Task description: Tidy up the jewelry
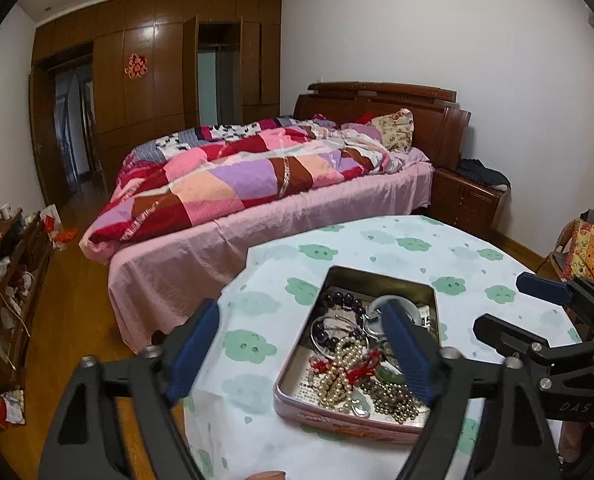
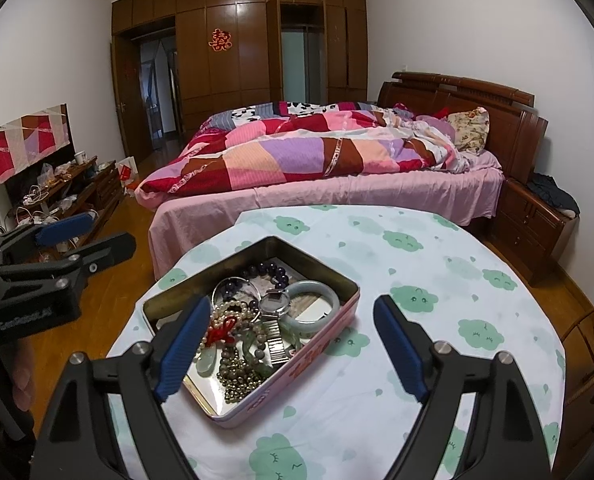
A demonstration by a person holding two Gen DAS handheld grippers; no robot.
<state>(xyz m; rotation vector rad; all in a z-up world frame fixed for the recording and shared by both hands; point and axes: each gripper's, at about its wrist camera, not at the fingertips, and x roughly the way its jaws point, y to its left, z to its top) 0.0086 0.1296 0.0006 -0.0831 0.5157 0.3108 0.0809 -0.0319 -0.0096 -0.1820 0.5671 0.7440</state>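
Both pairs of tongs hang over a round table [image 2: 437,240] covered with a white cloth printed with green clouds. The left tongs [image 1: 303,354] stand released, their blue fingers spread wide apart; the left finger is over the bare cloth, the right one over a pink tin [image 1: 349,420]. The right tongs [image 2: 293,350] are released as well, spread just as wide, with the tin's near right corner between the fingers and the left finger over the jewelry. The tin lies open and flat on the cloth, directly ahead of both tongs, and holds a tangle of pieces: a string of pearls [image 2: 229,312] with a red knot [image 2: 221,332] close to the right tongs' left finger, a dark purple bead bracelet [image 2: 271,270] toward the far side, a pale green bangle [image 2: 311,306] by the tin's right wall, a watch [image 2: 275,304] with a metal band in the middle, and a brownish bead strand [image 2: 239,376] nearest the tongs. Beyond the table stands a bed [image 2: 337,192] with a patchwork quilt [image 2: 297,156], and behind it a dark wooden wardrobe [image 2: 237,72].
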